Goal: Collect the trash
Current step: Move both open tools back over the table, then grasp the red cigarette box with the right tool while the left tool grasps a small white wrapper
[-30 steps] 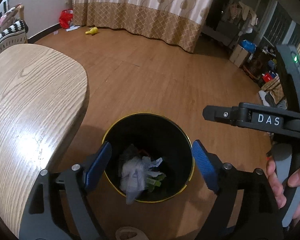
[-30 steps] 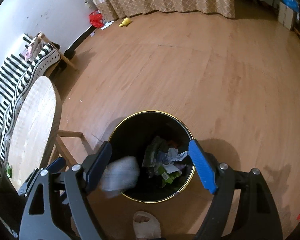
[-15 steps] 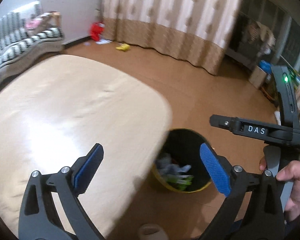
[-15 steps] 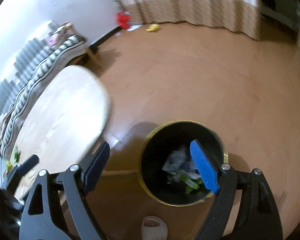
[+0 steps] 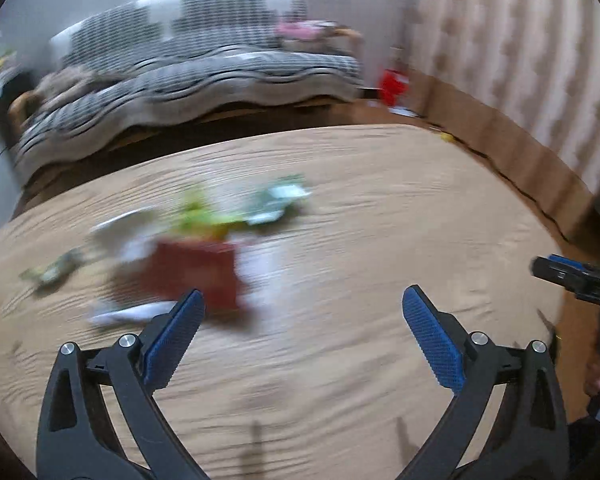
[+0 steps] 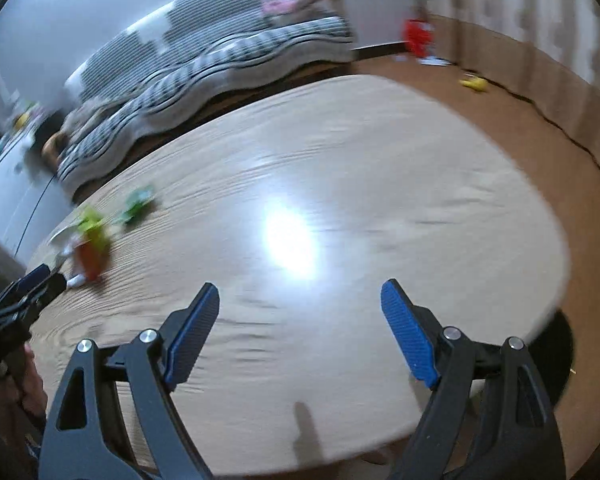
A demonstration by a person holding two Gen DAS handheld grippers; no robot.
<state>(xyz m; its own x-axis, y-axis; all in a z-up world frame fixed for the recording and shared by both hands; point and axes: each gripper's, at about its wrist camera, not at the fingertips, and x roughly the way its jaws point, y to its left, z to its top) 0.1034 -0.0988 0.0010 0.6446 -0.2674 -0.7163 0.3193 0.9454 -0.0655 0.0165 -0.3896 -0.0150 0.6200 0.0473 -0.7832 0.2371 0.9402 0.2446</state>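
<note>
**Ana:** Left wrist view first: the left gripper [image 5: 300, 316] hangs over the wooden counter [image 5: 380, 208] with its blue pads spread wide and nothing between them. Ahead and to its left lies the trash, all smeared by motion blur: a red carton [image 5: 196, 272], some white paper [image 5: 128, 312] under and beside it, a yellow-green wrapper [image 5: 200, 216], a pale green-and-white wrapper [image 5: 280, 200] further back, and a small scrap [image 5: 52, 272] off to the left.

**Ben:** And the right gripper [image 6: 300, 308]?

**Ana:** Just as wide open, just as empty, over a bare, glare-lit stretch of the counter. From its view the pile sits far to the left, well apart from it (the left tool is much nearer).

**Ben:** So which step is this?

**Ana:** My guess is the reach for the next piece. The next move calls for bringing the left gripper down over the red carton, one pad on each side, then closing. The bin [image 6: 556, 360] shows only as a dark sliver past the counter's right edge.

**Ben:** Any writing?

**Ana:** None legible; the blur wipes out any print on the wrappers.
</note>
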